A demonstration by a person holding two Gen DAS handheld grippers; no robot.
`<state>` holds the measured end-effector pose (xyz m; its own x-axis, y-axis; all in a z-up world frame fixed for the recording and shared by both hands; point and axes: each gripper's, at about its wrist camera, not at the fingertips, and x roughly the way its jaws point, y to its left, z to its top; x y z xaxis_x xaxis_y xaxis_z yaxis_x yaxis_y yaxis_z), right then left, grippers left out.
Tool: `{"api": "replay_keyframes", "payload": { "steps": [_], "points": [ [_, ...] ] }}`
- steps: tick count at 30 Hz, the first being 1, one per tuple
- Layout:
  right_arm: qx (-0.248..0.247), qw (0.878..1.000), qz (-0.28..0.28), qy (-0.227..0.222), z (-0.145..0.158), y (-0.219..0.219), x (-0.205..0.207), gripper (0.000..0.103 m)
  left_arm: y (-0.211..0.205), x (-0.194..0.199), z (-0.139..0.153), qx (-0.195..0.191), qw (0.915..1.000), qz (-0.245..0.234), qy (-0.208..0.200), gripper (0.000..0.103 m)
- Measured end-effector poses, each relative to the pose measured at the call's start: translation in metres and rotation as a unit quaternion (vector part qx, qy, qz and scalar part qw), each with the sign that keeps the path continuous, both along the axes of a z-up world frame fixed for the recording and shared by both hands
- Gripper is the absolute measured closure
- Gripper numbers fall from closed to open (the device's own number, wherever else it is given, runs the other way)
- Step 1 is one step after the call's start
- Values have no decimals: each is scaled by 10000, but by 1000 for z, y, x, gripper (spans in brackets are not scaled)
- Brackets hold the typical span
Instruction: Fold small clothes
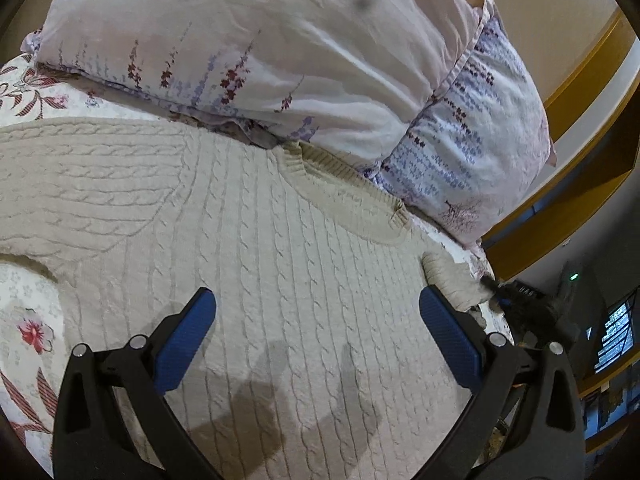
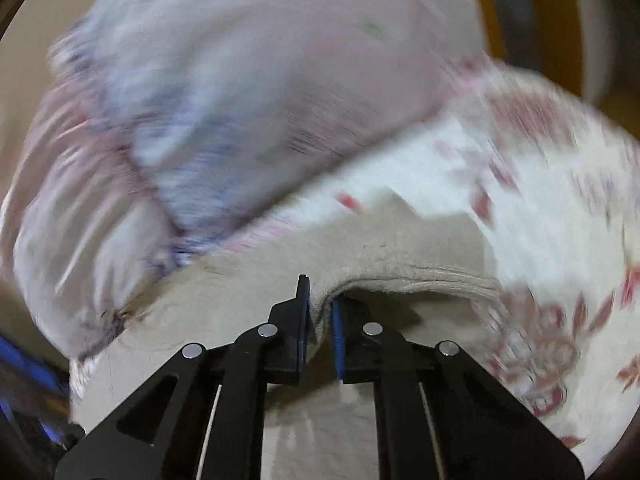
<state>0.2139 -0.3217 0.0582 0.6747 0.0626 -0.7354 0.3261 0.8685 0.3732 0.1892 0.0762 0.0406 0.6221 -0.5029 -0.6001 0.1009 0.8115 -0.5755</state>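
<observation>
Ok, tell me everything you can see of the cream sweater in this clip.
The sweater is a cream cable-knit, lying spread flat on the floral bedsheet with its ribbed collar against the pillows. One sleeve extends left. The right gripper is shut on a ribbed edge of it, lifting that part slightly. The left gripper hangs open over the body, seemingly not touching it.

Home bedroom, we'd say: a bed with a floral sheet (image 1: 24, 312), two flower-print pillows (image 1: 240, 48) at 12 o'clock, wooden bed frame (image 1: 560, 216) at 3 o'clock, lit screen (image 1: 616, 336) beyond it.
</observation>
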Motion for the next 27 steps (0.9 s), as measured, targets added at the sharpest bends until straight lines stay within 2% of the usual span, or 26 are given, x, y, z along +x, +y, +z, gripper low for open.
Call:
{"api": "replay_keyframes", "payload": {
  "steps": [2,4,6,7,9,10,12,14,15,16,17,19,21,24,26,27],
  "points": [
    [-242,9968,632,-437,23,37,2,92,3,-1,2,-79,10000,11,-59,2],
    [-346,9877,1392,-624,32,77,4,92,4,-2,2,-166,9998,18,-60,2],
    [-345,9679,2466,-335,21,127,10,90,4,-1,0,-269,9996,-5,6,2],
    [-289,9529,3020,-22,6,152,12,84,2,0,-1,-293,9996,-18,54,2],
    [-258,9389,3410,391,-14,173,10,77,1,1,-5,-339,9993,-75,147,2],
    [-169,9362,3467,550,-24,176,6,76,-1,2,-7,-359,9991,-108,200,3],
    [83,9387,3380,669,-31,168,1,73,-4,3,-10,-409,9986,-143,301,5],
    [517,9477,3057,754,-31,142,-4,68,-5,6,-14,-470,9979,-163,413,9],
    [698,9529,2848,770,-31,128,-7,62,-6,10,-16,-539,9971,-160,518,11],
    [938,9598,2531,775,-29,105,-12,58,-6,12,-19,-592,9963,-158,598,15],
    [1079,9635,2325,777,-29,91,-14,57,-6,15,-21,-662,9953,-159,688,22],
    [1446,9700,1776,814,-33,53,-23,57,-8,22,-28,-827,9921,-162,926,30],
    [1888,9719,1101,872,-42,10,-33,57,-10,29,-35,-973,9885,-136,1150,38],
    [2129,9719,372,928,-54,-27,-38,58,-14,39,-42,-996,9865,-71,1301,54],
    [2402,9674,-60,805,-62,-47,-43,59,-16,45,-45,-995,9859,-32,1349,72],
    [2396,9677,-182,769,-61,-53,-47,61,-18,48,-48,-989,9852,-11,1397,77]
  ]
}}
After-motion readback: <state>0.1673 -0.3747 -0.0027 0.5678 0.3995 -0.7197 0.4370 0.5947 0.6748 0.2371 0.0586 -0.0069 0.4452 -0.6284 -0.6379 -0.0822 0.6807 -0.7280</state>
